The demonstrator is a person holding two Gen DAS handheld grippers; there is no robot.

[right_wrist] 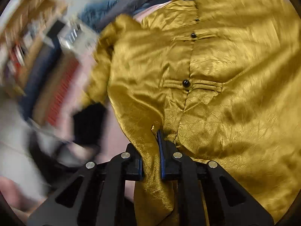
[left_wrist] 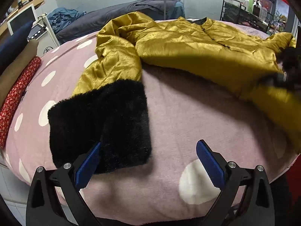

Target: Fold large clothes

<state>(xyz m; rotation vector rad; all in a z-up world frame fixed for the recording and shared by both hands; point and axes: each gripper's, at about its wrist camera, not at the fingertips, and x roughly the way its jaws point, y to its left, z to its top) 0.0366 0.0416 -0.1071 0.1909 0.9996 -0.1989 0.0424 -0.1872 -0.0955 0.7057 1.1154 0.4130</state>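
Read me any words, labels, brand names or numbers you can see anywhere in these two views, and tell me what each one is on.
No text can be read.
Bottles on the black rack: labels too small.
White appliance beside the bed: a round dark emblem, not legible.
Shelf items in the right wrist view: blurred.
Gold jacket: no lettering visible.

Open left gripper (left_wrist: pixel 148 158) hovers beside jacket's (left_wrist: pixel 188 43) black fur cuff (left_wrist: pixel 101 124).

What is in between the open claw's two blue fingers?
Mostly bare pink spotted blanket, seen in the left wrist view. The coat's black furry cuff lies by the left claw's left finger, poking slightly into the gap.
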